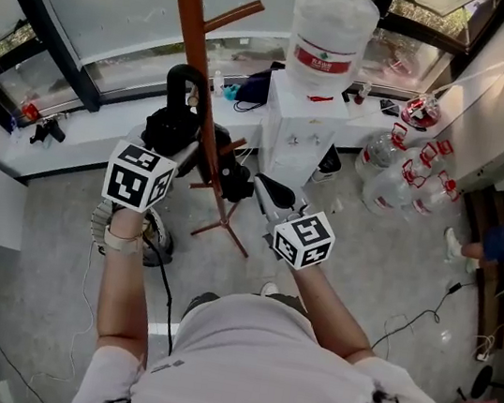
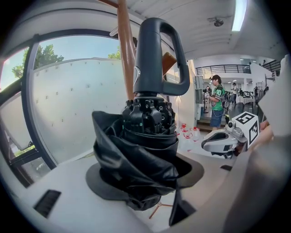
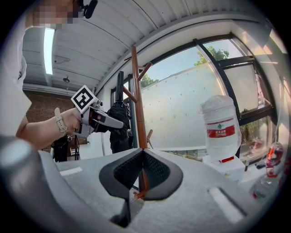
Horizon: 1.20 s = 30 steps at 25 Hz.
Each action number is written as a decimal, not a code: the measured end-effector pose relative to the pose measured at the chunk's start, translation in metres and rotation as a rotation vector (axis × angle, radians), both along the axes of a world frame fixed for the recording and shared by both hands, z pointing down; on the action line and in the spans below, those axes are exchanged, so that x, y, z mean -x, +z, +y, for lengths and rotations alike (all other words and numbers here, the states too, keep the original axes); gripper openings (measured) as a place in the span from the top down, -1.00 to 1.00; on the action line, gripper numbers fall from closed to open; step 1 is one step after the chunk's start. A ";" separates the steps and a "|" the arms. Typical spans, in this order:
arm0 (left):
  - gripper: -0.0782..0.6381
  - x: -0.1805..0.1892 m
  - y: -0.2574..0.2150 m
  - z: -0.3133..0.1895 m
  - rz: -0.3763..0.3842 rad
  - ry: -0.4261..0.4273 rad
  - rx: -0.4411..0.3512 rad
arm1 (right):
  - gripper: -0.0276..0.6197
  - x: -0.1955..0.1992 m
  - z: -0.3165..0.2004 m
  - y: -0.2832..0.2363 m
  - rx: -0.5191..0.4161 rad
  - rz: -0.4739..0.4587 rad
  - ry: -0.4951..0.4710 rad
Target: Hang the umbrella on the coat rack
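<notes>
While the left hand-held gripper (image 1: 182, 149) clamps its jaws on the bunched fabric of a black folded umbrella with a loop-shaped plastic handle (image 1: 180, 85), the umbrella stands upright in the air, handle uppermost, just beside the pole of a reddish-brown wooden coat rack (image 1: 196, 26). Whether the handle touches the pole cannot be told. In the left gripper view the black fabric (image 2: 141, 150) fills the space between the two jaws, and the loop handle rises in front of the pole (image 2: 126, 50).

The right hand-held gripper (image 1: 270, 192) is held low on the other side of the rack, apart from the umbrella. Its jaws meet at the tips, with only a thin slit between them, and they hold nothing (image 3: 142, 175); the rack's pole (image 3: 136, 91) shows beyond them.

The rack stands on the grey floor (image 1: 47, 239), near a white water dispenser with a clear upturned bottle (image 1: 331, 33).
</notes>
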<state>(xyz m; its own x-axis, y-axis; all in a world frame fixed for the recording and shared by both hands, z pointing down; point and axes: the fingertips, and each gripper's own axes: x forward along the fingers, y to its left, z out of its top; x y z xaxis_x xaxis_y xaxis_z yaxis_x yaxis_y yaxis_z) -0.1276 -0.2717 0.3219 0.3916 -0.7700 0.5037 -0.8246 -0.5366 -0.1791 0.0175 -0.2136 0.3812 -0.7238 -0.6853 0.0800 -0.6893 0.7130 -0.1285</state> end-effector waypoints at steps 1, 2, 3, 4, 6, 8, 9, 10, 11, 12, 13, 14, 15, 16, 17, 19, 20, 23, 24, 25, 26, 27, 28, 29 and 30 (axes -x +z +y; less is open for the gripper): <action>0.06 -0.001 0.000 -0.002 -0.001 0.001 0.001 | 0.90 -0.002 0.000 0.000 0.002 0.002 0.004; 0.06 -0.002 0.001 -0.003 -0.003 0.002 0.002 | 0.90 -0.003 0.000 0.001 0.004 0.004 0.007; 0.06 -0.002 0.001 -0.004 -0.004 0.002 0.003 | 0.90 -0.005 0.000 0.001 0.007 0.005 0.009; 0.06 -0.003 0.003 -0.006 -0.003 0.002 0.006 | 0.90 -0.006 0.000 0.003 0.010 0.006 0.011; 0.06 -0.003 0.008 -0.008 0.004 0.003 0.013 | 0.90 -0.008 0.001 0.006 0.017 0.007 0.016; 0.06 -0.004 0.013 -0.010 0.010 0.001 0.021 | 0.90 -0.010 0.003 0.009 0.024 0.010 0.020; 0.06 -0.003 0.016 -0.010 0.011 0.000 0.024 | 0.90 -0.011 0.004 0.011 0.028 0.012 0.022; 0.06 -0.003 0.018 -0.010 0.011 -0.002 0.028 | 0.90 -0.012 0.004 0.012 0.032 0.014 0.023; 0.06 -0.003 0.020 -0.011 0.011 -0.005 0.033 | 0.90 -0.012 0.005 0.014 0.036 0.017 0.024; 0.06 -0.002 0.023 -0.011 0.011 -0.007 0.038 | 0.90 -0.012 0.006 0.015 0.040 0.019 0.025; 0.06 -0.002 0.026 -0.011 0.011 -0.008 0.043 | 0.90 -0.012 0.007 0.017 0.043 0.021 0.026; 0.06 -0.001 0.029 -0.011 0.012 -0.010 0.047 | 0.90 -0.012 0.008 0.019 0.046 0.024 0.025; 0.06 -0.001 0.032 -0.010 0.014 -0.012 0.052 | 0.90 -0.012 0.009 0.020 0.049 0.025 0.024; 0.06 -0.001 0.034 -0.009 0.015 -0.014 0.055 | 0.90 -0.012 0.010 0.022 0.053 0.027 0.023; 0.06 -0.001 0.037 -0.009 0.017 -0.015 0.058 | 0.90 -0.012 0.011 0.023 0.056 0.028 0.023; 0.06 -0.001 0.041 -0.008 0.020 -0.016 0.065 | 0.90 -0.013 0.013 0.027 0.066 0.029 0.025; 0.05 -0.001 0.043 -0.008 0.021 -0.017 0.068 | 0.90 -0.014 0.014 0.028 0.071 0.030 0.025; 0.05 -0.001 0.049 -0.007 0.029 -0.021 0.076 | 0.90 -0.014 0.016 0.031 0.081 0.031 0.025; 0.05 -0.001 0.051 -0.007 0.036 -0.022 0.077 | 0.90 -0.014 0.017 0.032 0.083 0.031 0.025; 0.05 -0.002 0.052 -0.006 0.043 -0.022 0.079 | 0.90 -0.014 0.017 0.033 0.085 0.030 0.025; 0.04 -0.003 0.053 -0.006 0.050 -0.022 0.080 | 0.90 -0.014 0.018 0.035 0.087 0.031 0.026; 0.04 -0.003 0.054 -0.006 0.056 -0.022 0.081 | 0.90 -0.014 0.018 0.036 0.090 0.031 0.027; 0.04 -0.004 0.055 -0.007 0.061 -0.024 0.083 | 0.90 -0.015 0.019 0.037 0.092 0.031 0.028; 0.04 -0.004 0.057 -0.007 0.067 -0.027 0.085 | 0.90 -0.015 0.019 0.038 0.095 0.031 0.030; 0.04 -0.004 0.060 -0.007 0.074 -0.031 0.087 | 0.90 -0.015 0.019 0.039 0.098 0.031 0.031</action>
<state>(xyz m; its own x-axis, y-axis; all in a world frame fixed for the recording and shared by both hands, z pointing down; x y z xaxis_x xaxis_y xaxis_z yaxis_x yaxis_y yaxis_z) -0.1236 -0.2787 0.3814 0.4073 -0.7366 0.5399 -0.8502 -0.5217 -0.0703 0.0328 -0.1942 0.4205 -0.6986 -0.6952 0.1694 -0.7155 0.6763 -0.1750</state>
